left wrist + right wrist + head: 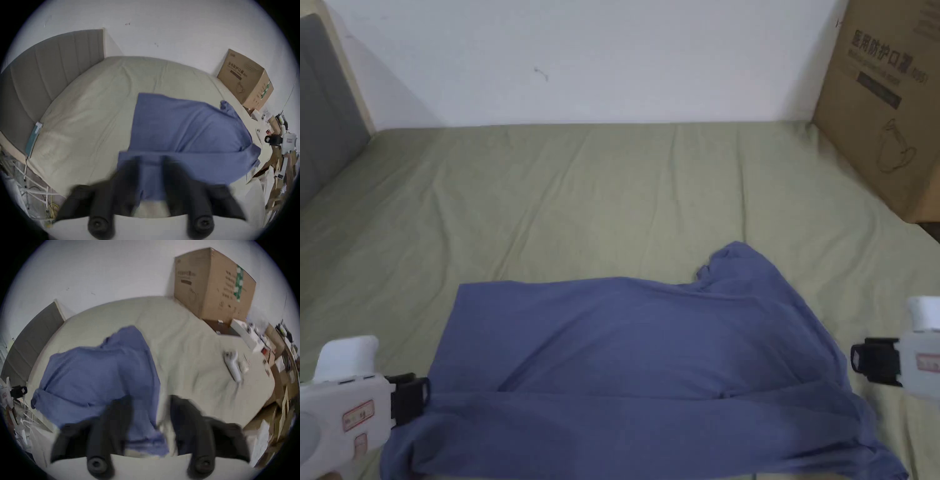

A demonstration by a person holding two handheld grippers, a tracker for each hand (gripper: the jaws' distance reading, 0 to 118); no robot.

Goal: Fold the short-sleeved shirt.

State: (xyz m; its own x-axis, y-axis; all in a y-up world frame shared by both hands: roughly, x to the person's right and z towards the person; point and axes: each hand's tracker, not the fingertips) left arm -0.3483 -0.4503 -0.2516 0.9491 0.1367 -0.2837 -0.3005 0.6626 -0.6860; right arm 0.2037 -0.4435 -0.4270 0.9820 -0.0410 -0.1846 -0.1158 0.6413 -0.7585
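Note:
A blue short-sleeved shirt lies partly folded across the near part of the bed, with one sleeve bunched at its far right corner. My left gripper sits at the shirt's left edge. In the left gripper view the left gripper is open, and the shirt shows between its jaws. My right gripper hangs just off the shirt's right edge, apart from it. In the right gripper view the right gripper is open over the right border of the shirt.
The pale green bed sheet stretches back to a white wall. A large cardboard box stands at the back right and a grey headboard on the left. A white device lies on the bed to the right. Clutter lines the floor beyond.

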